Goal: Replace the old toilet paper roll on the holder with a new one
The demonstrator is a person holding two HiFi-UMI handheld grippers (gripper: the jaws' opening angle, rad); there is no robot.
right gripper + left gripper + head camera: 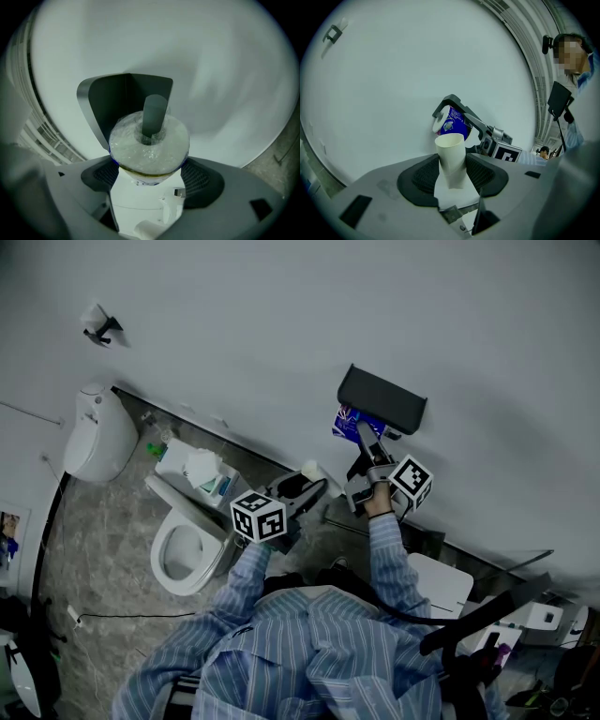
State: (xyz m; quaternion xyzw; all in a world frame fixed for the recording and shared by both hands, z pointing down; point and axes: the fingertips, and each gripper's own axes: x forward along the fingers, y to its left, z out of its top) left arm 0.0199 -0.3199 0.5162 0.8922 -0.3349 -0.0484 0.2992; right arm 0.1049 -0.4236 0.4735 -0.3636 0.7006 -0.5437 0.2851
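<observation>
Toilet [183,554] shows only in the head view, below and left of the dark wall holder [382,399]. Only the right gripper view shows the holder's bar [153,115] entering the core of the wrapped new roll [149,147], which the right gripper [151,171] clamps. The left gripper [453,174] pinches the empty cardboard tube [451,154], apart from the holder.
</observation>
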